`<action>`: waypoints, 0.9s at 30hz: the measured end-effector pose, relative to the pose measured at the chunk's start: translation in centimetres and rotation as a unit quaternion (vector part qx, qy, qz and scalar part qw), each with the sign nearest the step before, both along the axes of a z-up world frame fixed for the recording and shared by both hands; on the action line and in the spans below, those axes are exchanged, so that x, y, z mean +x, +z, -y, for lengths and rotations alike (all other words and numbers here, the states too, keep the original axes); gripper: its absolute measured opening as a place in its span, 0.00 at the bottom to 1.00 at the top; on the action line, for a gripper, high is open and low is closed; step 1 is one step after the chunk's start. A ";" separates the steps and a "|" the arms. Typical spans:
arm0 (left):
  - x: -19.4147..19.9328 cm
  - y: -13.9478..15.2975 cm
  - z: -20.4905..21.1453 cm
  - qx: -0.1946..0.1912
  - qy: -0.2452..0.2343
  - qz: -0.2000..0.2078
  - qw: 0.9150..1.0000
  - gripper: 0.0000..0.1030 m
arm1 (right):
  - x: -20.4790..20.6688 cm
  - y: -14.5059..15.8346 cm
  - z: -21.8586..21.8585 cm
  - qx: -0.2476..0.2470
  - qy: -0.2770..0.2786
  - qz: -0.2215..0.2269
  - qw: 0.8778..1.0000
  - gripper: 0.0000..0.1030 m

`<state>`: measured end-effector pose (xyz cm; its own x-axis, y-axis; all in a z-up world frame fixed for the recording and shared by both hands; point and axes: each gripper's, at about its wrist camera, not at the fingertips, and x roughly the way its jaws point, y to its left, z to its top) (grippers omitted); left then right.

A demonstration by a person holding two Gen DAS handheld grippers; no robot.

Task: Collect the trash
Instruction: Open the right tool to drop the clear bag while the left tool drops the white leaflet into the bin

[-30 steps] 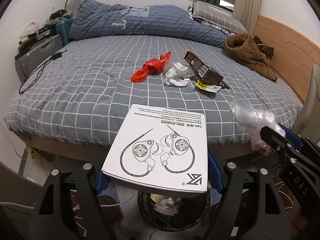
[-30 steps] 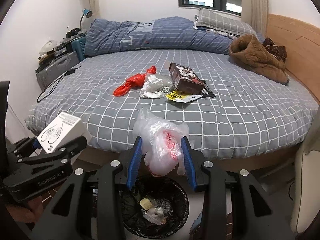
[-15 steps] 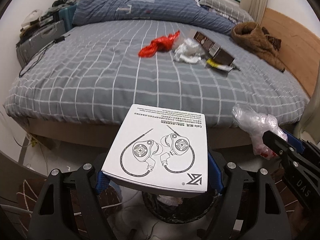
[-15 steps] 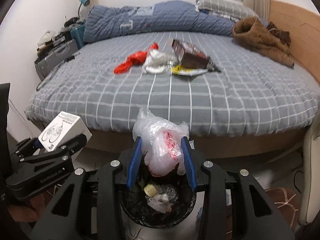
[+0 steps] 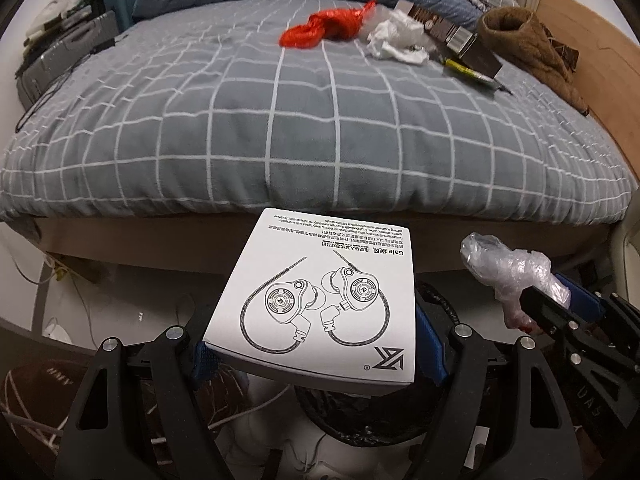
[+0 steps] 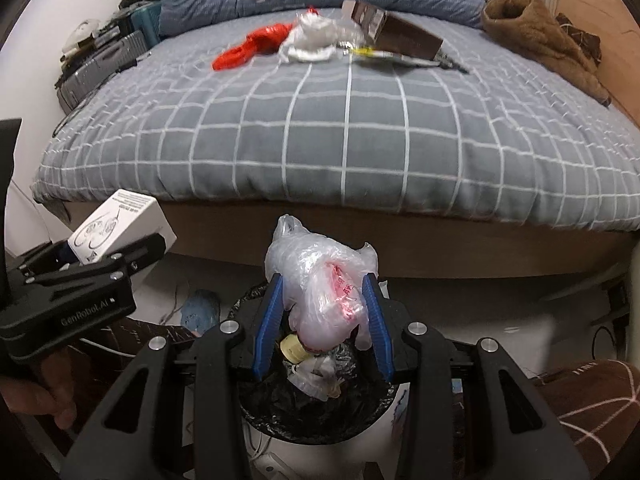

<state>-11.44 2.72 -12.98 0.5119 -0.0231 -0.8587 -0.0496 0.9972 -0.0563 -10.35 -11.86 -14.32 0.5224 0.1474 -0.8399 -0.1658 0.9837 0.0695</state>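
Left gripper (image 5: 316, 344) clamps a white earphone box (image 5: 320, 300); right gripper (image 6: 322, 316) pinches a crumpled plastic bag (image 6: 320, 280).

Matt white cardboard box (image 5: 320, 300) with printed line art; crinkled, glossy clear plastic bag (image 6: 320, 288); soft checked cloth bedspread (image 5: 300, 128); smooth wood headboard (image 5: 600, 52); fuzzy brown garment (image 5: 528, 44); shiny black bin liner (image 6: 320, 408).

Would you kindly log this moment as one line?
left gripper: holds white box | right gripper: holds plastic bag | both above bin
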 end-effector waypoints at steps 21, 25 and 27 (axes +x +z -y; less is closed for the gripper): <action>2.6 -5.6 -1.4 0.005 0.006 -0.061 0.998 0.73 | 3.0 -6.1 -2.8 -0.012 0.020 -0.083 0.996 0.40; 2.5 -6.0 -2.0 0.006 0.012 -0.065 0.998 0.73 | 3.2 -6.1 -3.2 -0.014 0.023 -0.081 0.996 0.48; 2.5 -6.0 -2.0 0.007 0.011 -0.065 0.998 0.73 | 3.2 -6.0 -3.2 -0.016 0.024 -0.078 0.997 0.51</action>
